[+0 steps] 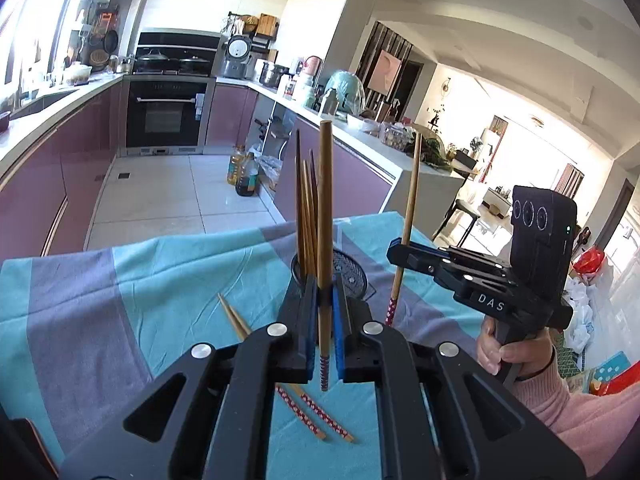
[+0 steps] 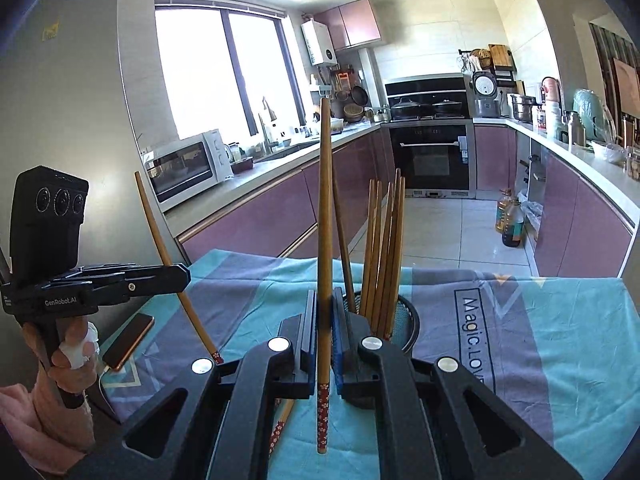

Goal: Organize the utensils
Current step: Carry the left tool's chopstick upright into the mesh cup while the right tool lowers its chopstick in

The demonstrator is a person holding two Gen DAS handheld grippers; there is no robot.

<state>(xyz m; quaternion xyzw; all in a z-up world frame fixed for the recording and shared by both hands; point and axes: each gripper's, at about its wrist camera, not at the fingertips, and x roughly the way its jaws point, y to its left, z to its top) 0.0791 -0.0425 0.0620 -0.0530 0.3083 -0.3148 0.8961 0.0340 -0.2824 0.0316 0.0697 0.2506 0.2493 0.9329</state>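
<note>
A: We grip one long wooden chopstick with a red flower-patterned end (image 1: pixel 325 240) in our left gripper (image 1: pixel 325 320), jaws clenched on it. It stands nearly upright, patterned end down and plain tip up.

B: Our right gripper (image 2: pixel 325 332) clamps a second wooden chopstick (image 2: pixel 325 240) the same way, long axis vertical, above the teal and grey striped cloth (image 2: pixel 560 340).

A: Just behind both grippers stands the round black mesh holder (image 2: pixel 412 328), with a bunch of plain-tipped chopsticks (image 2: pixel 384 248) upright inside. Our fingers hide most of its wall.

B: Two loose chopsticks (image 1: pixel 316 412) lie flat on the cloth beneath us, partly covered by the left gripper's body.

A: A phone (image 2: pixel 129 340) lies at the cloth's left edge, partly behind the left hand (image 2: pixel 72 360).
</note>
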